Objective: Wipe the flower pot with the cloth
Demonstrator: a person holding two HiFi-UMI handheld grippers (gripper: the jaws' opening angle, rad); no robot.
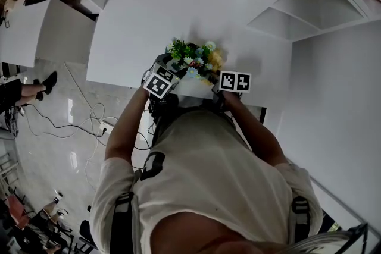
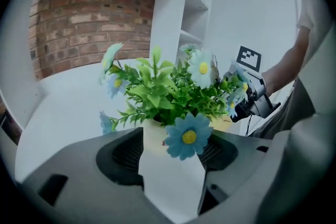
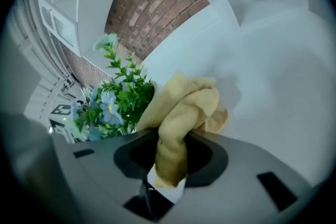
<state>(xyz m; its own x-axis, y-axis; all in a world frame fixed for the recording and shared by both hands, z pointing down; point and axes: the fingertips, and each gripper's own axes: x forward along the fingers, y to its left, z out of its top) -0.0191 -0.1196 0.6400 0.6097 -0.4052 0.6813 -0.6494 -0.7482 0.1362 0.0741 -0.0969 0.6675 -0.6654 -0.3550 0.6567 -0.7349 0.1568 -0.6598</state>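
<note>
A cream flower pot (image 2: 152, 136) holding green leaves and blue and white flowers (image 1: 191, 59) stands near the front edge of the white table (image 1: 149, 15). My left gripper (image 2: 172, 165) is at the pot's left side. Its jaws are spread wide, and the pot shows just at their tips; I see no pad pressing on it. My right gripper (image 3: 168, 165) is shut on a bunched yellow cloth (image 3: 181, 113), which it holds at the right side of the flowers (image 3: 113, 105). In the head view the leaves hide the pot, and the cloth (image 1: 215, 60) shows beside them.
White shelving (image 1: 309, 3) stands at the table's right, and a brick wall (image 2: 84, 23) runs behind it. Cables (image 1: 77, 122) lie on the tiled floor at the left. The person's body fills the lower half of the head view.
</note>
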